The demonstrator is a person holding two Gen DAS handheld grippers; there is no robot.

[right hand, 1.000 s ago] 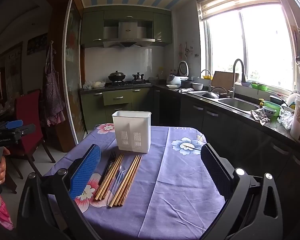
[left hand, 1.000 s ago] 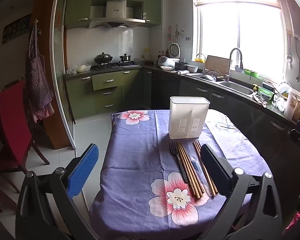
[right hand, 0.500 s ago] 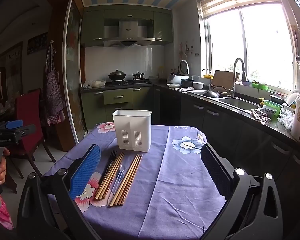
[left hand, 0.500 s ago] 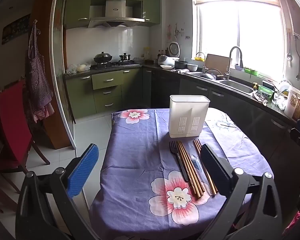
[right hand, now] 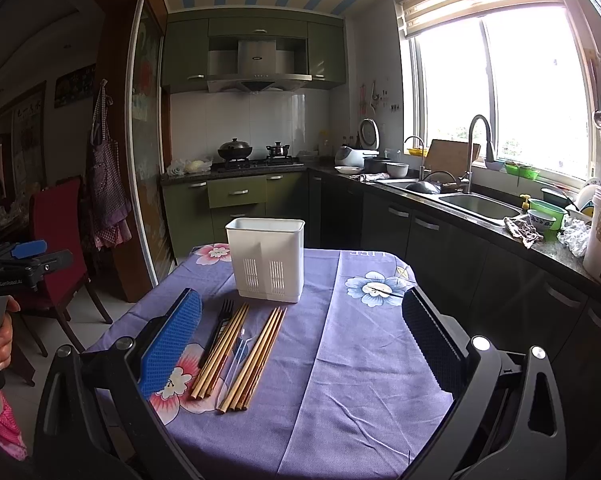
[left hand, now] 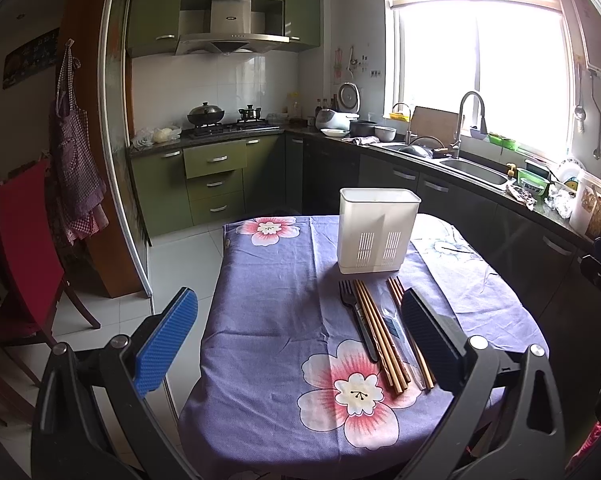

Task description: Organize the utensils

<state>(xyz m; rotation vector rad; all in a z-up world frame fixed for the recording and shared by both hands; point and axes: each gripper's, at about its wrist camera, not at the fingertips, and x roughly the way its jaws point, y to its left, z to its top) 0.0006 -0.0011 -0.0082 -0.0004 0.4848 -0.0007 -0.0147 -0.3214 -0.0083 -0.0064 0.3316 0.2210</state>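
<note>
Both grippers are up off the table right now. My left gripper [left hand: 300, 340] has its jaws spread wide with nothing between them, and same deal for my right gripper [right hand: 304, 344], wide open and empty, hanging over the near edge.

The table [right hand: 360, 360] has a purple cloth with big flowers on it. The white utensil holder [right hand: 266, 258] stands upright toward the far side, a bit left of centre from the right cam. Can't see down into its compartments from either view.

The utensils are lying flat in a row just near of the holder, all pointing roughly at it. From the left: a black fork [right hand: 218, 330] with tines toward the holder, then a bundle of wooden chopsticks [right hand: 222, 350], then a clear plastic spoon [right hand: 238, 346] that's hard to make out, then a second bundle of chopsticks [right hand: 256, 360]. Touching or nearly so, none in the holder yet.

In the left cam the same row sits by my right finger [left hand: 428, 336], which hides part of the far-right chopsticks.

A hand [right hand: 2, 336] holding the left rig's handle shows at the left edge of the right cam.
</note>
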